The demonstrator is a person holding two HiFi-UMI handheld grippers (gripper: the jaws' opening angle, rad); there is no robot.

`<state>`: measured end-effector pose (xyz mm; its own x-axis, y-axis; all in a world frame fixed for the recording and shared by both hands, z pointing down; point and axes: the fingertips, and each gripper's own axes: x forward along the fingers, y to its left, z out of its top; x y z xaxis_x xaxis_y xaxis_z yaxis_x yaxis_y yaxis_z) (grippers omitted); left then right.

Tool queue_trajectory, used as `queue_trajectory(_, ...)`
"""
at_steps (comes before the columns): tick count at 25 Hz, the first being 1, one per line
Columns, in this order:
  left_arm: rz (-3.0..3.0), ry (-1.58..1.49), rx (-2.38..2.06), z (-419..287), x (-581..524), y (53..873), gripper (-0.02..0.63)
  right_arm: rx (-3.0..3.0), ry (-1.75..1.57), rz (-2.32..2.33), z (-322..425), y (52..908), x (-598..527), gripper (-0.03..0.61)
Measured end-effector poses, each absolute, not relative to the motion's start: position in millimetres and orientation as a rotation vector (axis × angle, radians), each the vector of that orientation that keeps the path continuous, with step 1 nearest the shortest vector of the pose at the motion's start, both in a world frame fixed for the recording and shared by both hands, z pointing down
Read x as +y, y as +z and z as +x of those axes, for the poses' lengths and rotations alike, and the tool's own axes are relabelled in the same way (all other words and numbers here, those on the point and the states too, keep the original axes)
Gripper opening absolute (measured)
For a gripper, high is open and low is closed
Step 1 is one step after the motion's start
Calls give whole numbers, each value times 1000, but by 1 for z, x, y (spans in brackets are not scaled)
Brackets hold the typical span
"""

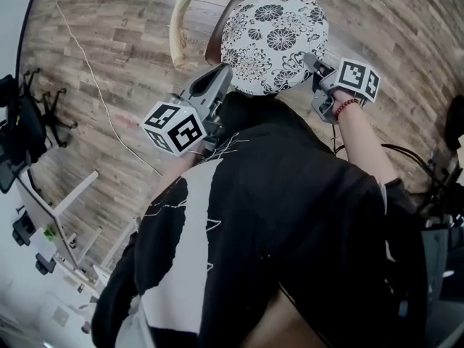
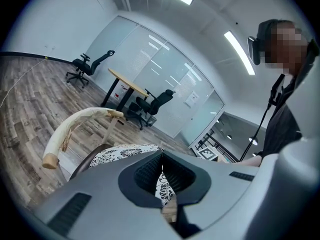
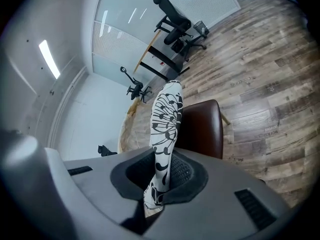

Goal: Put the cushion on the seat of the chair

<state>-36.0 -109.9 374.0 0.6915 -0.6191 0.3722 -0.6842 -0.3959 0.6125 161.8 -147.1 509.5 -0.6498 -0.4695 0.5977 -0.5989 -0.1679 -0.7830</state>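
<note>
A round white cushion with black flower print hangs over the chair, held by both grippers. My left gripper is shut on its near left edge, my right gripper on its right edge. The chair's brown seat peeks out under the cushion's left side, with the curved pale wooden backrest beyond. In the left gripper view the cushion lies flat above the seat. Edge-on in the right gripper view, the cushion stands in front of the brown seat.
Wood-plank floor surrounds the chair, with a thin white cable across it. Black office chairs and white table frames stand at the left. A desk with office chairs stands by the glass wall.
</note>
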Motion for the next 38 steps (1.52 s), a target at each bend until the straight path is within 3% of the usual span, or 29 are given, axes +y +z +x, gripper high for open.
queue_trajectory(38, 2085, 272, -802, -21, -112, 453, 15, -1605, 2092, 1479, 186, 630, -107, 32)
